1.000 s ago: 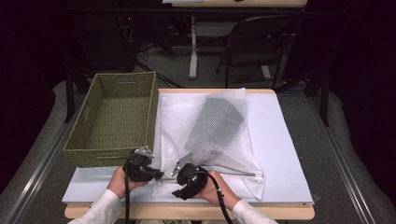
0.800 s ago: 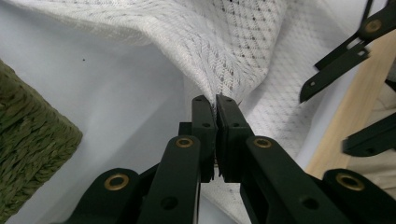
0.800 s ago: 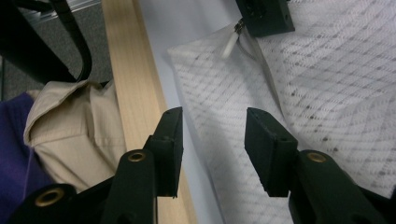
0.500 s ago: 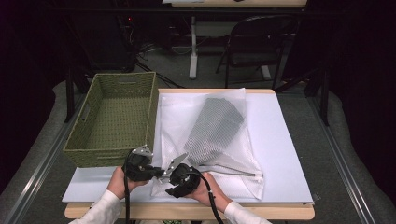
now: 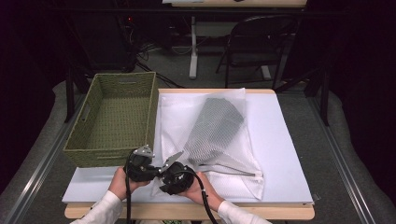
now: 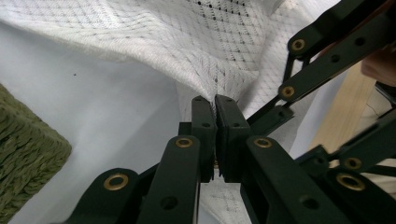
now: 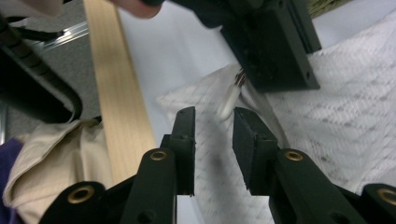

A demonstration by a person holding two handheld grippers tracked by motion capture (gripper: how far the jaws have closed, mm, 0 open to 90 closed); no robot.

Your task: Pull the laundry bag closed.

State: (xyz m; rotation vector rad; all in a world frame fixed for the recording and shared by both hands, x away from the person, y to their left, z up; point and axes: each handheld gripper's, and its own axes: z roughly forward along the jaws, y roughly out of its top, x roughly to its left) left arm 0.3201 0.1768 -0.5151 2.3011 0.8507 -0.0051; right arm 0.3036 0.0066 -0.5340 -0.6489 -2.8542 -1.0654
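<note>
A white mesh laundry bag [image 5: 180, 109] lies flat on the table with a grey patterned garment [image 5: 217, 126] inside it. My left gripper [image 5: 155, 170] is at the bag's near left corner, shut on a pinch of the mesh [image 6: 215, 88]. My right gripper [image 5: 162, 179] faces it from the right. Its jaws have just been closing, but a gap still shows between them [image 7: 214, 122]. The bag's white zipper pull [image 7: 229, 103], blurred, hangs at the mouth of that gap under the left gripper's body [image 7: 275, 46]. No pad presses on it.
A green woven basket [image 5: 112, 156] stands empty at the left, close to the left gripper, its corner [image 6: 23, 149] beside the jaws. The table's wooden front edge [image 7: 116, 93] runs just under both hands. The bag's zipper [image 5: 229, 170] runs along its near side.
The right gripper has slid left toward the left gripper, and its jaws have narrowed. The left gripper has kept still, clamped on the mesh.
</note>
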